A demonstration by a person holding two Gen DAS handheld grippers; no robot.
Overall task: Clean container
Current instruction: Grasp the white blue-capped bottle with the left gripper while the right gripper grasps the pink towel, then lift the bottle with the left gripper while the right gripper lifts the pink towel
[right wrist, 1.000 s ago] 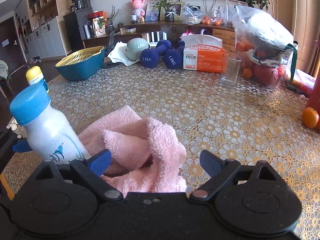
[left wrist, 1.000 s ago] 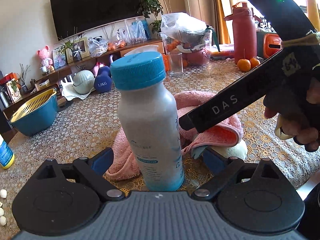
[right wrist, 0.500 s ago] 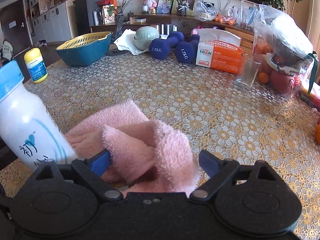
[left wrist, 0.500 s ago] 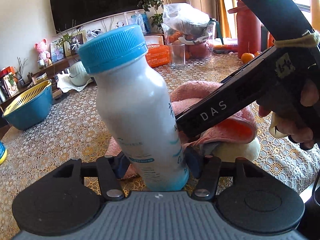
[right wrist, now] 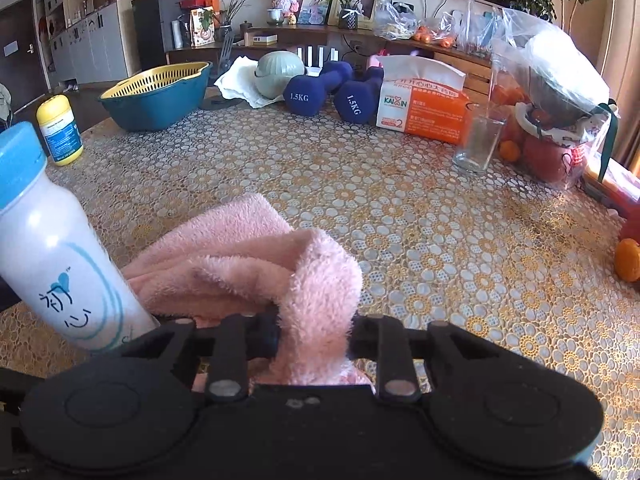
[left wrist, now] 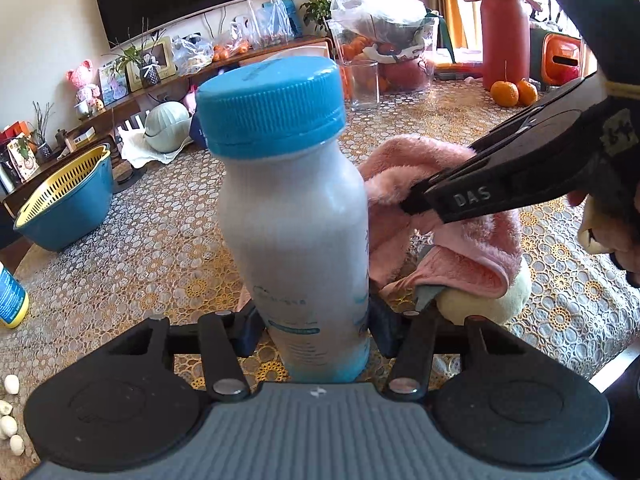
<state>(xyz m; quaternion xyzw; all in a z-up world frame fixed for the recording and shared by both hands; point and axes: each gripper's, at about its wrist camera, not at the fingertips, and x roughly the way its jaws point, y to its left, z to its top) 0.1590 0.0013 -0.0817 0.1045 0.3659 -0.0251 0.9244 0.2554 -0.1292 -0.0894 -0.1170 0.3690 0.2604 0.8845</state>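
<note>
The left gripper [left wrist: 316, 330] is clamped on the lower part of a white plastic bottle [left wrist: 296, 232] with a ribbed blue cap [left wrist: 270, 106]. The bottle stands upright and fills the centre of the left wrist view. Its label carries pale blue swirls, a small heart and Chinese characters, seen from the right wrist view.

The right gripper [right wrist: 314, 334] is pinched on a fold of fluffy pink cloth [right wrist: 256, 264], which lies just beside the bottle, on its right. The letters "DAS" are printed in white along the right gripper's black body.

Both are over a table [right wrist: 400, 208] covered in gold-and-white lace. Farther back are two navy dumbbells [right wrist: 328, 94] marked "1.5KG", an orange tissue pack [right wrist: 424, 106] reading "KAIXIN", and an empty glass [right wrist: 480, 140].
</note>
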